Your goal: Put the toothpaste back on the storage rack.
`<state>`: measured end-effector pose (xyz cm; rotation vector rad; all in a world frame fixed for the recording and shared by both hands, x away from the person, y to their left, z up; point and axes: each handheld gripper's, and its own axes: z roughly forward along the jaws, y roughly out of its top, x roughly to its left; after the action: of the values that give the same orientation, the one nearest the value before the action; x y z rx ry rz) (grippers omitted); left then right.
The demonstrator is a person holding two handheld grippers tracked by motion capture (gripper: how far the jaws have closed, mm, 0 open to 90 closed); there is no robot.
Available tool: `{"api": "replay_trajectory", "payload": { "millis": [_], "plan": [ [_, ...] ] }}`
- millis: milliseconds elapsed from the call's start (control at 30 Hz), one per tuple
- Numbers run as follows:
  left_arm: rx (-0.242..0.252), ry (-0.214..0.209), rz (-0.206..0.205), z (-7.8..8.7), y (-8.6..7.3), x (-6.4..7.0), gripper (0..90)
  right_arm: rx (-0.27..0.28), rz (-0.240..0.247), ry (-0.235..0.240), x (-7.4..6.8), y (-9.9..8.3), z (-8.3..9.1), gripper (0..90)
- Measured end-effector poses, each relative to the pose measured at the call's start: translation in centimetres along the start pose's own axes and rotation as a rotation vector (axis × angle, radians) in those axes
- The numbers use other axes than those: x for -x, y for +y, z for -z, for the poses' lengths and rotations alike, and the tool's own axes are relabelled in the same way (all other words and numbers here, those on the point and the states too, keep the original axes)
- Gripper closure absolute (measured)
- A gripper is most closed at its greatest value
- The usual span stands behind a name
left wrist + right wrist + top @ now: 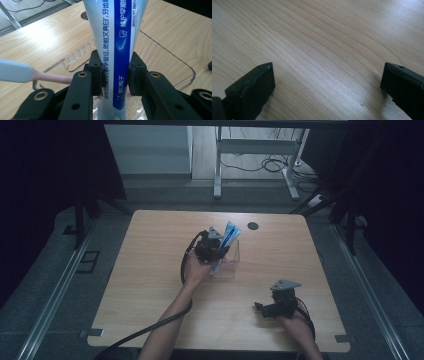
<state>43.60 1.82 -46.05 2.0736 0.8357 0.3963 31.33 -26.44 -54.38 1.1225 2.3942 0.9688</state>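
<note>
Jaws of the left gripper point(115, 75) pinched a toothpaste tube point(117, 45) over the clear box point(231, 262); the right gripper point(328, 82) gaped empty. Likely next: lowering it in, then releasing.

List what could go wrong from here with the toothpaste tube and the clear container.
1. The left gripper clamps the soft toothpaste tube at its middle; a tighter squeeze could dent it or force paste out.
2. The tube stands tilted in the light clear container; pulling sideways might tip it.
3. The toothbrush lies close by and could get knocked.
</note>
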Motion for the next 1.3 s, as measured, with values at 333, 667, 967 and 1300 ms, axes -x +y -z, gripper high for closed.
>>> {"api": "replay_trajectory", "payload": {
  "millis": [333,667,967,1300],
  "plan": [
    [0.005,-0.017,-0.003,0.4,0.6,0.5,59.7,0.0,-0.001,0.001,0.0,0.0,0.0,0.0],
    [0.029,-0.045,0.027,1.3,0.8,0.0,46.7,0.0,-0.001,0.001,0.0,0.0,0.0,0.0],
    [0.037,-0.136,0.061,1.6,1.0,-0.2,27.2,0.0,-0.001,0.0,0.0,0.0,0.0,0.0],
    [0.016,-0.138,0.03,2.3,1.5,0.4,14.4,0.0,-0.001,0.001,0.0,0.0,0.0,0.0]
  ]
}}
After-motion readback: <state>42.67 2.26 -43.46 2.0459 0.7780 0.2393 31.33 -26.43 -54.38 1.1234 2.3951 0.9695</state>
